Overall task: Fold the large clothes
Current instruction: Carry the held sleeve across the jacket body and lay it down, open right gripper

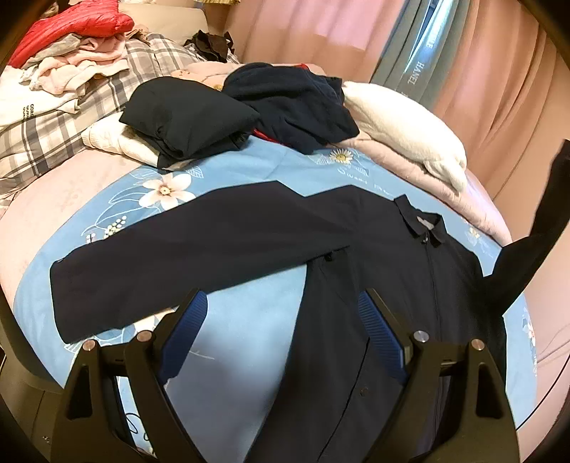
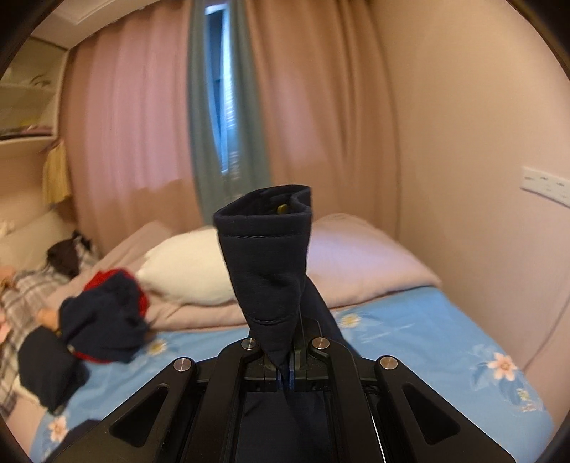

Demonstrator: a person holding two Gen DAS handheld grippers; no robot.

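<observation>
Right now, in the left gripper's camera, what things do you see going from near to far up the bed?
Left gripper → dark jacket → folded dark garment → red puffy jacket.

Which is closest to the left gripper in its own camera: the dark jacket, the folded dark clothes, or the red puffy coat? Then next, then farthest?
From the left gripper:
1. Dark jacket, spread right below it.
2. Folded dark clothes, mid-bed, left.
3. Red puffy coat, far top-left corner.

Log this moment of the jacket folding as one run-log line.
phase: sleeve fold | left hand-held gripper: open, above dark navy zip-up jacket | right hand-held gripper: shut on jacket sleeve cuff, lifted | surface: blue floral bedsheet
</observation>
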